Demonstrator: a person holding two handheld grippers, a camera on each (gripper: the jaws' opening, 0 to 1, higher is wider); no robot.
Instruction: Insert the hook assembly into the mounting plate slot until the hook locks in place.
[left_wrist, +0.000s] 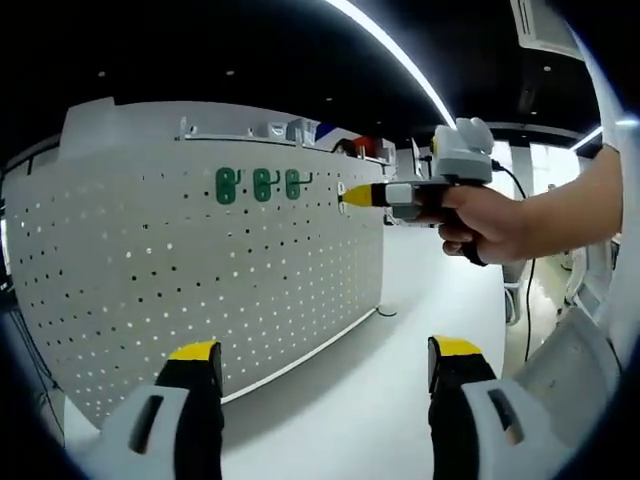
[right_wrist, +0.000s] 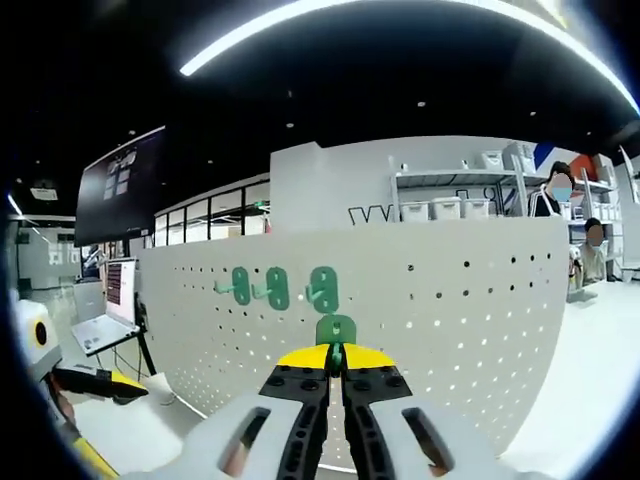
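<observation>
Three green hooks (right_wrist: 270, 288) on pegboard (right_wrist: 480, 300); right hand-held gripper (right_wrist: 337, 358) pinches fourth hook (right_wrist: 336, 330); left (left_wrist: 325, 372) wide.

1. A dark ceiling (right_wrist: 400, 90) spans the room, crossed by a long bright white light strip (right_wrist: 330, 20) and dotted with small round spotlights.
2. The pale glossy floor (left_wrist: 430, 300) reflects the light.
3. Grey metal shelving (right_wrist: 450, 195) holding white storage boxes stands at the back.
4. A large dark wall screen (right_wrist: 120, 200) hangs at the left.
5. Beneath it, an open laptop (right_wrist: 110, 310) sits on a stand.
6. Glass partitions with black frames (right_wrist: 205, 215) line the far side.
</observation>
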